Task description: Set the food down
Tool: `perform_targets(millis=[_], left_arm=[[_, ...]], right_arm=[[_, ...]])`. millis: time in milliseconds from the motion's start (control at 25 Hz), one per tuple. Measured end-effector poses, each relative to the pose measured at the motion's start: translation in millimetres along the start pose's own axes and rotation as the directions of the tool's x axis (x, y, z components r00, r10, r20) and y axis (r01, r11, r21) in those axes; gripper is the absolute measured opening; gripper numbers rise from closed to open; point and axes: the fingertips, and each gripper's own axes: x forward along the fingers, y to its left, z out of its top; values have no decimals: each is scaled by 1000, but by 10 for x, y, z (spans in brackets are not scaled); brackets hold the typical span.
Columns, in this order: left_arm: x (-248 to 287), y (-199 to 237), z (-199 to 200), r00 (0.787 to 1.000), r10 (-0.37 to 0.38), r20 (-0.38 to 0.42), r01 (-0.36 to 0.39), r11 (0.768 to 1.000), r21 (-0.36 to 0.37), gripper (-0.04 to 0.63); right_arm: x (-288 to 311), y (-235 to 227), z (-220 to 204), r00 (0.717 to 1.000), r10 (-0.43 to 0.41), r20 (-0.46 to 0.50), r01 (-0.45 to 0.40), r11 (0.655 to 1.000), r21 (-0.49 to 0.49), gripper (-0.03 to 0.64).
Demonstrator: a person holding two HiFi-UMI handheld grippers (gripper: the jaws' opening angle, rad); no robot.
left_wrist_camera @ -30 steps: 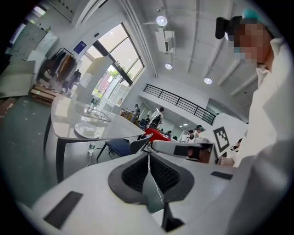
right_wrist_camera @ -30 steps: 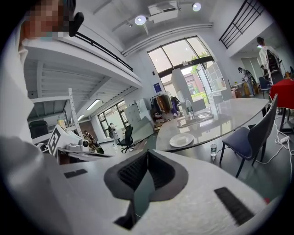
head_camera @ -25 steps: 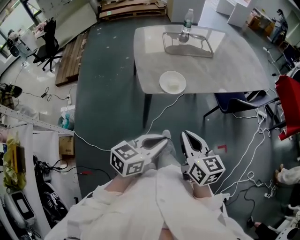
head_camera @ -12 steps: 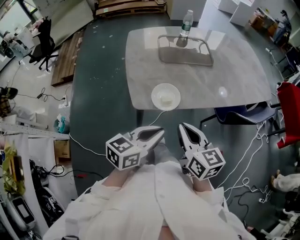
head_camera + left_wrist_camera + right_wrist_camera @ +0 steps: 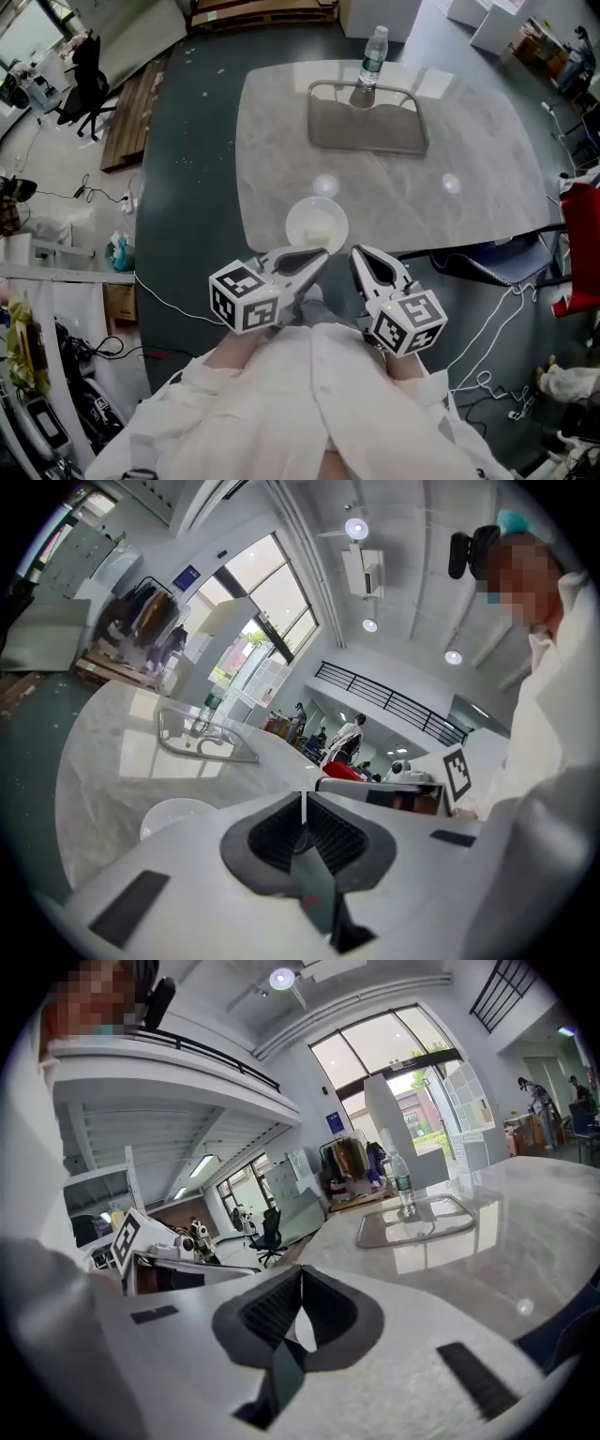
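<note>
well, my left hand-held gripper (image 5: 322,255) and right hand-held gripper (image 5: 357,253) both closed, empty; white bowl (image 5: 316,225) upright, mouth up, at counter (image 5: 469,169) near edge.

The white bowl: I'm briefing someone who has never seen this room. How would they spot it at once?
Find the pale marble table on the dark floor. The white bowl sits alone by its near edge. It is the only round dish; the grey tray and water bottle stand at the far side.

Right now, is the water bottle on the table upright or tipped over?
Upright: the bottle stands cap up on the table, at the tray's far rim.
</note>
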Motion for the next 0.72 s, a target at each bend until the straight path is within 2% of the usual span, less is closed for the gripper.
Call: perform_targets(millis=[240, 400, 560, 720], left_arm=[[316, 197, 133, 1000, 19, -11, -20, 1000, -18, 28], [348, 325, 159, 999, 39, -11, -40, 998, -42, 28], [333, 441, 166, 997, 76, -10, -76, 996, -54, 28], [324, 505, 255, 997, 81, -2, -81, 996, -46, 28]], right_arm=[[229, -257, 99, 998, 45, -45, -45, 999, -10, 3], [364, -404, 185, 997, 53, -52, -53, 999, -4, 3], [448, -383, 207, 994, 84, -71, -85, 996, -17, 3], [539, -349, 206, 992, 94, -84, -96, 995, -20, 3]])
